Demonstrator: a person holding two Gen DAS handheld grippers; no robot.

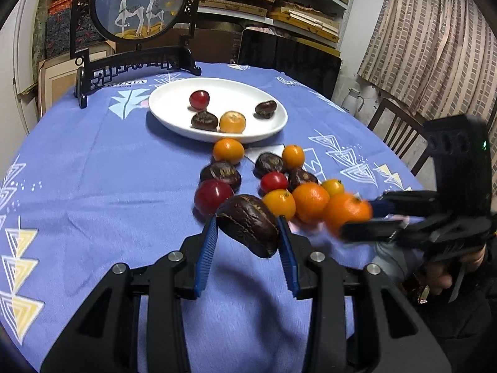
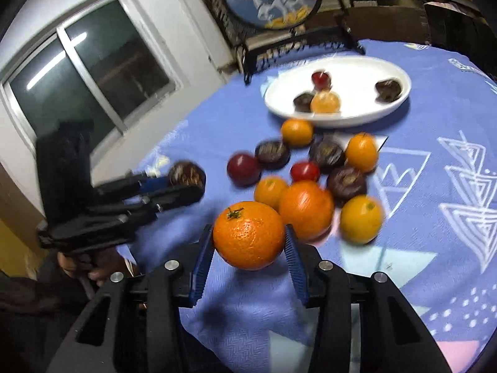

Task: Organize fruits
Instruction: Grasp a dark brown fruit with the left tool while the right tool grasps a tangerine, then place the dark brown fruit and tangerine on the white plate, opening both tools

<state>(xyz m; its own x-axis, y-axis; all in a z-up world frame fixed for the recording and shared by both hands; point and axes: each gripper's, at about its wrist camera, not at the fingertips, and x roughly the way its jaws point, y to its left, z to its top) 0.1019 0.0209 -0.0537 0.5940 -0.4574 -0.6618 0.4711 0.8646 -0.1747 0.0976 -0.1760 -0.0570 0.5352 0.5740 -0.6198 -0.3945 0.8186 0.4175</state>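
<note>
My left gripper (image 1: pixel 247 228) is shut on a dark brown chestnut (image 1: pixel 248 225) and holds it above the blue tablecloth; it also shows in the right wrist view (image 2: pixel 186 183). My right gripper (image 2: pixel 250 237) is shut on an orange tangerine (image 2: pixel 248 234), seen blurred in the left wrist view (image 1: pixel 346 213). A loose cluster of tangerines, kumquats, chestnuts and red tomatoes (image 1: pixel 273 181) lies on the cloth. The white oval plate (image 1: pixel 174 93) behind it holds a red tomato (image 1: pixel 199 99), two chestnuts and a kumquat (image 1: pixel 232 122).
A dark wooden stand with a round deer painting (image 1: pixel 139 3) stands at the table's back left. A dark chair back (image 1: pixel 289 52) and a wooden chair (image 1: pixel 400 130) stand beyond the far and right edges. A window (image 2: pixel 84 65) is on the left wall.
</note>
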